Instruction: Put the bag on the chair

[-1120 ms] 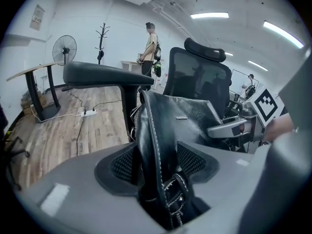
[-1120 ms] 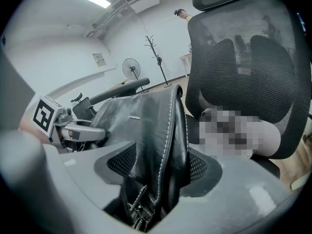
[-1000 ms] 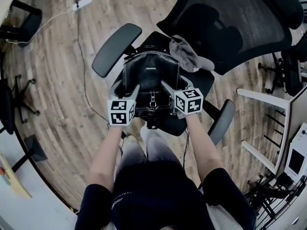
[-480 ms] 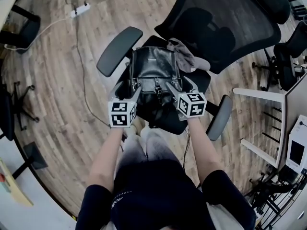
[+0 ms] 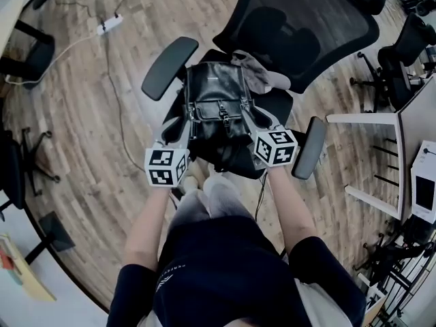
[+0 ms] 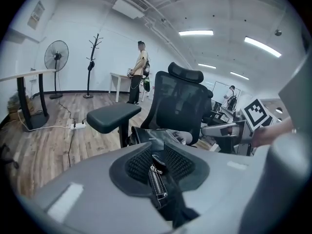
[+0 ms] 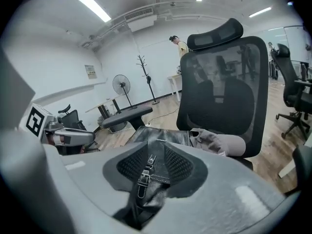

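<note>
Bag [image 5: 216,97] buckled shut, contents hidden, over chair [image 5: 300,26] beside grey cloth [image 5: 262,75]

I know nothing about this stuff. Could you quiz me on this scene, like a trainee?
1. True or false: the black leather bag lies on the floor.
2. What lies beside the bag on the office chair? A) grey cloth B) laptop C) mug
3. Which grippers grip the bag?
Key: 1 false, it is on the chair. 2 A. 3 both: the left gripper and right gripper have just been closing their jaws, each now pinching part of the bag.
</note>
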